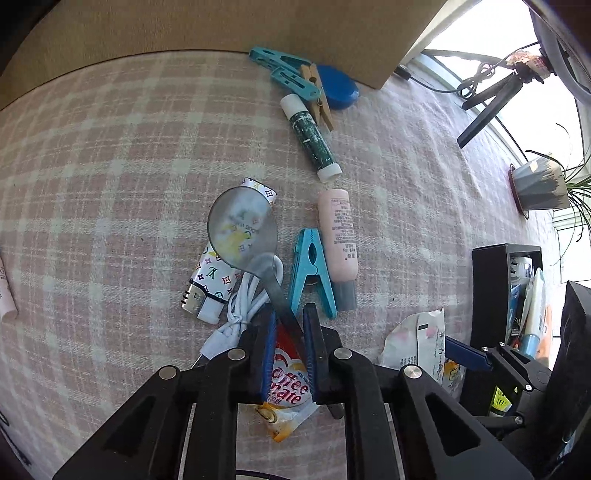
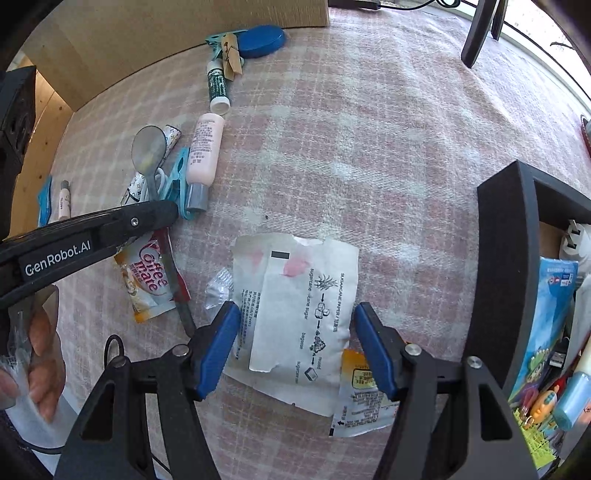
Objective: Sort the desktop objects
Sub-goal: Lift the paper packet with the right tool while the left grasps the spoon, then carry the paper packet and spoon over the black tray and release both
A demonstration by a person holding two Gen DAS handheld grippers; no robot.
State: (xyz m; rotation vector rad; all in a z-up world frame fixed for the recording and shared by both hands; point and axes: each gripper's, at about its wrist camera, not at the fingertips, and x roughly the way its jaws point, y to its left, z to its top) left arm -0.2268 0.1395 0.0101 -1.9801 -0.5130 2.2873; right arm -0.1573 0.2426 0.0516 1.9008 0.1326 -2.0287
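My left gripper is shut on the handle of a metal spoon, whose bowl hangs over a patterned lighter and a white cable. A Coffee mate sachet lies under the jaws. My right gripper is open, its blue pads either side of a white sugar paper wrapper. The spoon also shows in the right wrist view, with the left gripper across it.
On the pink checked cloth lie a teal clip, a pink tube, a green glue stick, a wooden peg, teal clips and a blue lid. A black box with items stands at the right. A cardboard box stands behind.
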